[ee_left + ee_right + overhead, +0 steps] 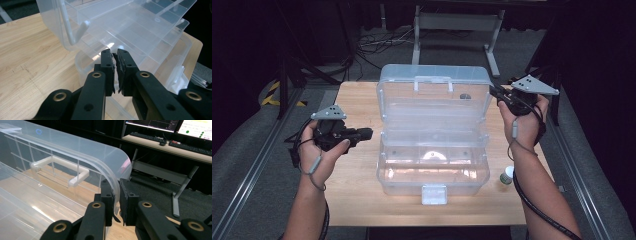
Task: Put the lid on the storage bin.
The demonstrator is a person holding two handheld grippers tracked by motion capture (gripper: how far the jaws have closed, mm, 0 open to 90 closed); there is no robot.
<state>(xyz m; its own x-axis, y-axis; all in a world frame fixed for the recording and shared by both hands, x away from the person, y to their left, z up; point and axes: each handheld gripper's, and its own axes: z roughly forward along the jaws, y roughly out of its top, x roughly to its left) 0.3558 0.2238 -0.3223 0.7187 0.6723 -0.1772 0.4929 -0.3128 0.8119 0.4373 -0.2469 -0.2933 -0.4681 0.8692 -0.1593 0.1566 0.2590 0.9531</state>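
A clear plastic toolbox (432, 172) stands open in the middle of the wooden table (357, 195), its lid (434, 95) raised upright at the back. My right gripper (493, 92) is at the lid's right edge. In the right gripper view the lid's curved rim (110, 170) runs between the jaws of the right gripper (117, 183), which are shut on it. My left gripper (368, 133) hovers just left of the box, pointing at its side. In its own view, the left gripper (115, 51) is shut with nothing between the worn pads, and the box's inner tray (140, 37) lies beyond.
A small white bottle with a green label (508, 175) stands on the table right of the box, by my right forearm. The box's front latch (434, 194) hangs toward the near edge. A metal stand (457, 25) and cables lie on the floor beyond the table.
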